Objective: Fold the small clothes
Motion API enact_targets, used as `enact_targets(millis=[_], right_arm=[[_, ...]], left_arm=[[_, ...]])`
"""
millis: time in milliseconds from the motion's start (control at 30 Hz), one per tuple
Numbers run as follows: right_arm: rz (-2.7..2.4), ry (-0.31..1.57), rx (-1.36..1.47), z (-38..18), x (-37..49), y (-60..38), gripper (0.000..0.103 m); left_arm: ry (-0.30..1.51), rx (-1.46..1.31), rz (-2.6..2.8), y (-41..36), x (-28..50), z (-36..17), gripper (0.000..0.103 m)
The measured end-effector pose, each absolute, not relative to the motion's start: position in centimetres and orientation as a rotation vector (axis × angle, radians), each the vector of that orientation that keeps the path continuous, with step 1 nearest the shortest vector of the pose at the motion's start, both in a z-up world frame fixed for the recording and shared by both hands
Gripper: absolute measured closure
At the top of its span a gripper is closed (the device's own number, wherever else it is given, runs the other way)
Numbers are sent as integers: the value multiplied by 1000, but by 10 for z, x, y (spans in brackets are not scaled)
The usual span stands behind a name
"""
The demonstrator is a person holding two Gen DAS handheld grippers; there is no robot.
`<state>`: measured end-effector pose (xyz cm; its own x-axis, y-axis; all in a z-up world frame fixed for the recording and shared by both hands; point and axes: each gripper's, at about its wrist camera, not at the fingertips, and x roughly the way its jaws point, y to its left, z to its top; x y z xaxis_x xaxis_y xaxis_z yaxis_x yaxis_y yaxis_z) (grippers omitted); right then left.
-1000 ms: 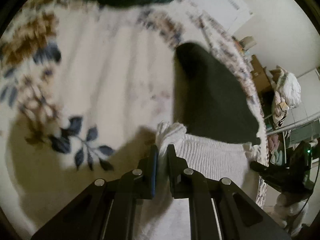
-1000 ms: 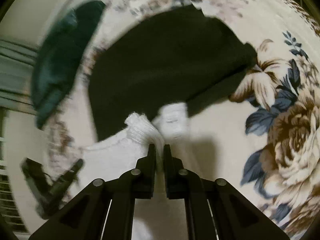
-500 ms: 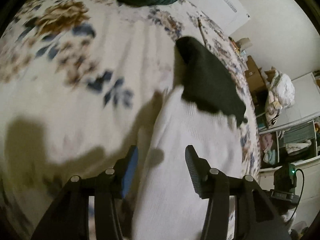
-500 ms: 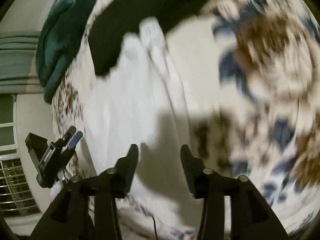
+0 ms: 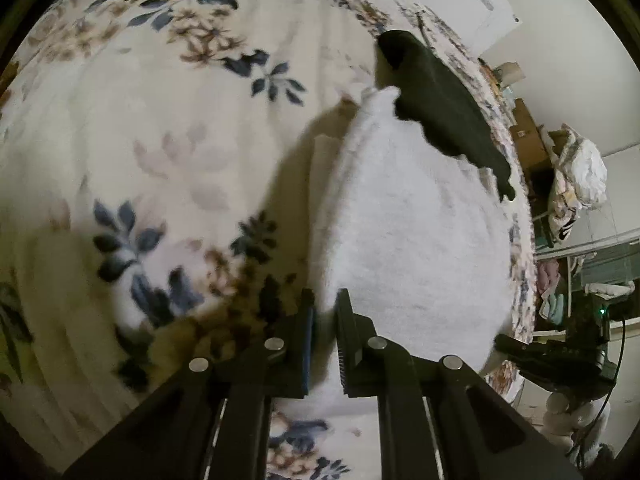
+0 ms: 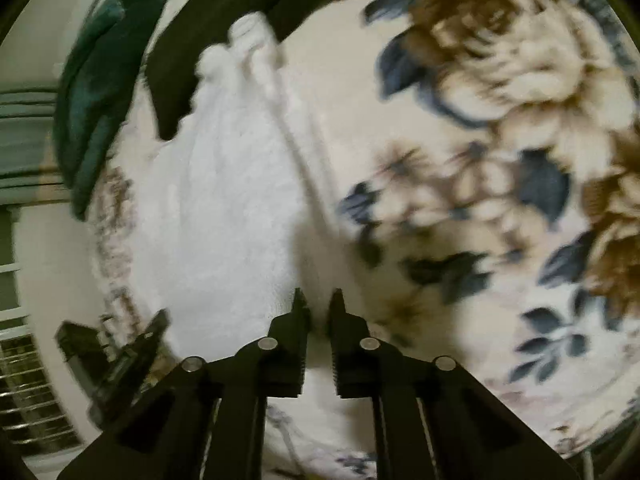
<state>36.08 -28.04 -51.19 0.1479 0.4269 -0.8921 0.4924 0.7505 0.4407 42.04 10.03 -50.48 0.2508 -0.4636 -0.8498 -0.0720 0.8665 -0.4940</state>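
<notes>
A white knit garment (image 5: 412, 220) lies flat on the floral bedspread (image 5: 160, 140), its far end overlapping a black garment (image 5: 440, 108). My left gripper (image 5: 325, 308) is shut on the white garment's near left edge. In the right wrist view the same white garment (image 6: 224, 200) lies left of centre, its far end bunched by the black garment (image 6: 208, 32). My right gripper (image 6: 319, 304) is shut on its near right edge. My left gripper also shows in that view (image 6: 116, 356) at the lower left.
A dark green pillow (image 6: 96, 92) lies at the far end of the bed. The bed's right edge (image 5: 524, 240) drops to a cluttered floor with boxes and laundry (image 5: 576, 172). My right gripper (image 5: 560, 356) shows at the lower right of the left wrist view.
Both grippers let go of the far end of the white garment, opened, drew back to its near end, and have closed on its near edges.
</notes>
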Motion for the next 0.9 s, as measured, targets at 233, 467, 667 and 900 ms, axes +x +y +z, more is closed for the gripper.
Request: enact_targets(millis=[233, 467, 667, 900], right_arm=[[-43, 1512, 665, -511, 369, -266, 91], [-71, 1515, 565, -505, 376, -253, 89], [-83, 1508, 472, -496, 380, -243, 74], [-110, 1468, 463, -491, 387, -238, 43]], left_arm=[[1310, -287, -225, 77, 418, -494, 91], [1309, -113, -138, 55, 419, -487, 90], [1261, -25, -78, 43, 419, -463, 72], [1223, 15, -92, 15, 427, -468, 2]])
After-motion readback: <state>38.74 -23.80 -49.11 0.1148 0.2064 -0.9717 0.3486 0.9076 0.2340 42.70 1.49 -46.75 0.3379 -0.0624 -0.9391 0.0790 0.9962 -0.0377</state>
